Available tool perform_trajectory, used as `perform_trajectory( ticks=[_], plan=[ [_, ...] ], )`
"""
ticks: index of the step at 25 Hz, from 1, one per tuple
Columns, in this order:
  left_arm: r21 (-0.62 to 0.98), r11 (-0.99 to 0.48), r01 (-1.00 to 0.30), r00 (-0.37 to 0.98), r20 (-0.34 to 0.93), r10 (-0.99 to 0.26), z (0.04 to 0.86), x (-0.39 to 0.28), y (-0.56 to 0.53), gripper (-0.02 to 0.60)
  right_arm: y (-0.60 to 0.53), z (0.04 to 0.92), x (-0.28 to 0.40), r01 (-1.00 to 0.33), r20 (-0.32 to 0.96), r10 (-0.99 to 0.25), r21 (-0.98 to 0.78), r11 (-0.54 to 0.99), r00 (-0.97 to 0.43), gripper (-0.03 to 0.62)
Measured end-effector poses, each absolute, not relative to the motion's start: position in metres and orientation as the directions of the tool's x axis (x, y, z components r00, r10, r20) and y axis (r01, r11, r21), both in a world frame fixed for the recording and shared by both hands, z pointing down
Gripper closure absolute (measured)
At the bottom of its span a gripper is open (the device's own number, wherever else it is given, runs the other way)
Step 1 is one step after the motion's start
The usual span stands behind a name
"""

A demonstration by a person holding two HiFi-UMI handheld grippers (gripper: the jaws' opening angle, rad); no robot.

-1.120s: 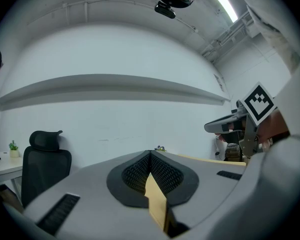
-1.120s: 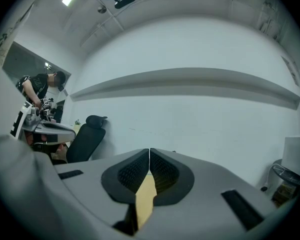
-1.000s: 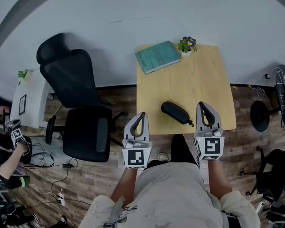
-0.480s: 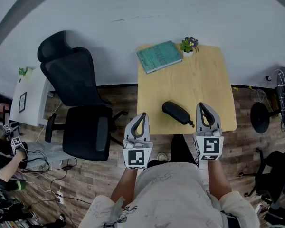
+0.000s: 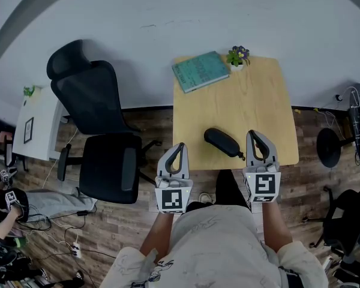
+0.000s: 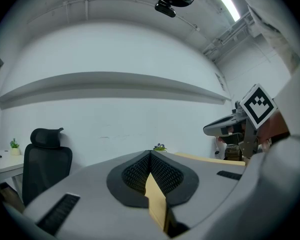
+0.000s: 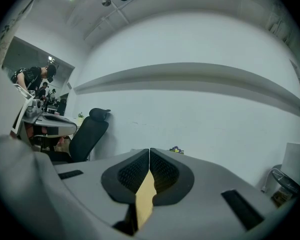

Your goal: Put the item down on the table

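Note:
A black oblong case (image 5: 223, 142) lies on the wooden table (image 5: 252, 95) near its front edge. My left gripper (image 5: 179, 145) hovers at the table's front left corner, shut and with nothing in it. Just right of the case, my right gripper (image 5: 255, 135) sits over the front edge, also shut and empty. In the left gripper view the left gripper (image 6: 150, 154) shows its tips touching, with the right gripper's marker cube (image 6: 259, 106) at the right. In the right gripper view the right gripper (image 7: 149, 151) has its pads together.
A teal book (image 5: 200, 71) and a small potted plant (image 5: 237, 56) lie at the table's far edge by the white wall. A black office chair (image 5: 99, 131) stands left of the table. A person's arm with a marker cube (image 5: 12, 200) is at the far left. Cables cross the wooden floor.
Both grippers and the case stay where they were. The person at the far left has moved their arm lower and further left.

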State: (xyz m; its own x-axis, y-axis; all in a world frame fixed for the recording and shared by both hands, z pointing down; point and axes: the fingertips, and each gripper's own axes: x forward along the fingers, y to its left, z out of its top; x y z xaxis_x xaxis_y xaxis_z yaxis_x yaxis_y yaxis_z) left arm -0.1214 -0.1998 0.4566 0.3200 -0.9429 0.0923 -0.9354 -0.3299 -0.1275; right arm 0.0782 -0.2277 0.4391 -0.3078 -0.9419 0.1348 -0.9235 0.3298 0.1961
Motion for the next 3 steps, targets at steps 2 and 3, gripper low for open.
perform_trajectory(
  ticks=[2, 3],
  plan=[
    [-0.128, -0.33, -0.935, 0.321, 0.088, -0.943, 0.4564, -0.1208, -0.2003, 0.575, -0.2284, 0.4395, 0.0797, -0.925, 0.135, -0.943, 0.195, 0.327, -0.305, 0.574],
    [-0.13, -0.331, -0.935, 0.322, 0.084, -0.943, 0.4561, -0.1204, -0.2006, 0.575, -0.2288, 0.4396, 0.0804, -0.926, 0.136, -0.943, 0.193, 0.325, -0.303, 0.574]
  ],
)
